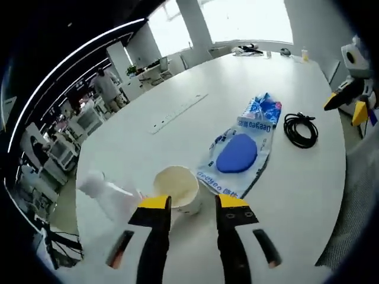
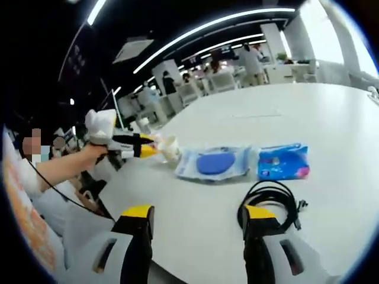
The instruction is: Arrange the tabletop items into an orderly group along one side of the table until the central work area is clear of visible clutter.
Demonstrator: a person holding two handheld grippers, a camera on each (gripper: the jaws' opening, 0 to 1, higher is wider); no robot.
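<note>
In the left gripper view, the left tongs (image 1: 192, 204) stand apart, their yellow-tipped jaws on either side of a cream paper cup (image 1: 176, 187); whether they press its wall I cannot tell. The cup sits upright on the white surface (image 1: 195, 83), just beside a crumpled clear plastic piece (image 1: 109, 192) to its left. To the right of the cup lies a clear packet holding a blue pad (image 1: 235, 152), then a blue printed pouch (image 1: 259, 112) touching the packet's far end; its lettering is upside down and too small to read reliably. Further right is a coiled black cable (image 1: 300, 129).

In the right gripper view, the right tongs (image 2: 198, 222) are wide apart and hold nothing; the right jaw is just in front of the cable (image 2: 271, 198). A person's hand (image 2: 92, 152) holds the left tongs (image 2: 153, 147) at the cup (image 2: 167, 148).
</note>
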